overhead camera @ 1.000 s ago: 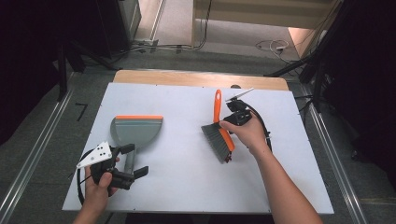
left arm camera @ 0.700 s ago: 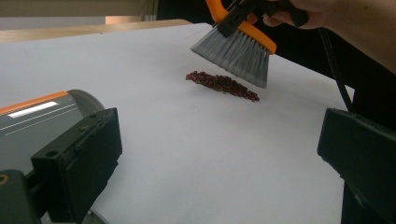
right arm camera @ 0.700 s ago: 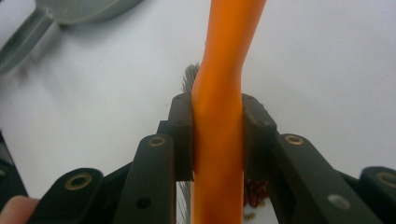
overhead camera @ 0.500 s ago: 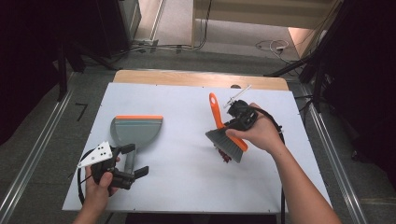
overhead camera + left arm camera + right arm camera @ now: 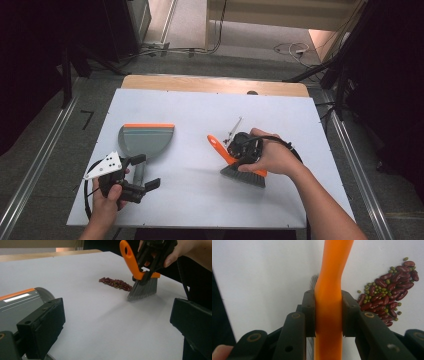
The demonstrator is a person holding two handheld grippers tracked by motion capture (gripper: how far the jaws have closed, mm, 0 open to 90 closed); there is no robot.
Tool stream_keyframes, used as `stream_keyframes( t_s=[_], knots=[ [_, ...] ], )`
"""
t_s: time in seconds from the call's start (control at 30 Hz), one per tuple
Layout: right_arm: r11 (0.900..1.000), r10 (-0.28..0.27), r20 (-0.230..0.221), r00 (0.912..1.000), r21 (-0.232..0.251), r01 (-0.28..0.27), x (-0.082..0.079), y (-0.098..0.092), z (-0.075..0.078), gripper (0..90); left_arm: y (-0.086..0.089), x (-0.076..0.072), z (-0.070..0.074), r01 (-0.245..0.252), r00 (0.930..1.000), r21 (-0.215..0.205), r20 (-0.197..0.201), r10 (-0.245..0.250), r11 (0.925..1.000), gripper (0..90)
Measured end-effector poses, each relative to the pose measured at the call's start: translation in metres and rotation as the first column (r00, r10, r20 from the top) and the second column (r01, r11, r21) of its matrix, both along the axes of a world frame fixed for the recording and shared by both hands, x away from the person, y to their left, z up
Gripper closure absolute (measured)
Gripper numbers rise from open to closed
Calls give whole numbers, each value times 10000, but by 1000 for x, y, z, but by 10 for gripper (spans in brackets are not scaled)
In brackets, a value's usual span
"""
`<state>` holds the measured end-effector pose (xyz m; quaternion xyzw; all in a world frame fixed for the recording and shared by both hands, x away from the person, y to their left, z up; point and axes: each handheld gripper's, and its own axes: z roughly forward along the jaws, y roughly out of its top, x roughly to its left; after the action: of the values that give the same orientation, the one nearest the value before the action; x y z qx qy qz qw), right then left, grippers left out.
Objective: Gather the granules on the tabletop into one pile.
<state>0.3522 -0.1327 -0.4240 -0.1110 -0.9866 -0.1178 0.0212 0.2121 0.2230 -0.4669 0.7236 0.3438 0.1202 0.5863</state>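
At the left edge of the white table, the left gripper rests low near the front, its black jaws spread wide with nothing between them. Just beyond it lies the grey dustpan with an orange strip along its far lip, its handle pointing back toward that gripper; in the left gripper view the pan's rounded body sits just beside the left-hand jaw, and whether the two touch is hard to make out.

Toward the middle of the table, bare white surface separates the pan from the hand brush. The brush has an orange handle with a hanging hole at its end and dark grey bristles, which point down at the table; the handle slants up and to the left. The right gripper is clamped on that handle, both pads pressed flat against its sides.

Right beside the bristles lies a small heap of red beans and green mung beans, gathered in a short band on the tabletop
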Motion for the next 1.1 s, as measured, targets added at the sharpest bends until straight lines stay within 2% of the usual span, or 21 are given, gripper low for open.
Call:
stream_keyframes(
  t_s=[0.07,0.2,0.3,0.33,0.4,0.43,0.53,0.6,0.63,0.7,0.73,0.83,0.93,0.97,1.0,1.03,1.1],
  knots=[
    [9999,136,191,9997,-18,-136,4,2,-4,683,0,0,0,8,10000,-5,-6,-8,10000,10],
    [9988,425,90,9991,227,-427,15,-1,-6,681,0,-1,0,13,10000,-4,8,-13,10000,10],
    [9968,667,257,9974,436,-677,19,-2,-8,680,1,0,0,18,10000,-31,-13,-18,10000,10],
    [9955,770,441,9961,519,-793,22,-2,-9,679,1,0,0,18,10000,-31,-13,-18,10000,10],
    [9941,830,289,9961,677,-848,28,-3,-10,679,0,0,0,23,10000,-26,-12,-23,10000,10],
    [9946,666,116,9977,785,-673,30,-3,-11,678,1,0,0,20,10000,-28,-3,-20,10000,10],
    [9923,759,28,9971,975,-758,39,-3,-14,677,1,-1,0,30,10000,-21,10,-30,10000,10],
    [9937,617,-157,9980,948,-599,42,-3,-14,677,1,-1,0,30,10000,8,11,-30,10000,10],
    [9924,680,-11,9977,1030,-676,45,-3,-15,677,1,-1,0,23,10000,16,10,-23,10000,10],
    [9918,651,-60,9979,1109,-641,48,-3,-15,676,2,-1,0,7,10000,-11,9,-7,10000,10],
    [9925,594,-229,9980,1086,-566,49,-4,-15,676,2,-1,0,7,10000,-48,32,-7,10000,10],
    [9911,545,-95,9985,1220,-530,55,-5,-16,677,2,-2,1,-20,10000,-51,70,20,10000,10],
    [9906,523,-211,9984,1277,-492,60,-6,-16,676,2,-1,1,4,10000,3,69,-4,10000,10],
    [9906,543,-64,9985,1259,-531,62,-6,-16,677,2,-1,1,10,10000,4,59,-10,10000,10],
    [9920,415,-179,9990,1204,-390,62,-6,-15,677,1,-1,1,4,10000,13,48,-4,10000,10],
    [9912,582,-122,9982,1198,-563,64,-5,-15,677,1,-1,1,13,10000,28,39,-13,10000,10],
    [9924,493,-173,9986,1137,-470,66,-4,-15,677,1,-1,1,15,10000,11,31,-15,10000,10]
  ],
)
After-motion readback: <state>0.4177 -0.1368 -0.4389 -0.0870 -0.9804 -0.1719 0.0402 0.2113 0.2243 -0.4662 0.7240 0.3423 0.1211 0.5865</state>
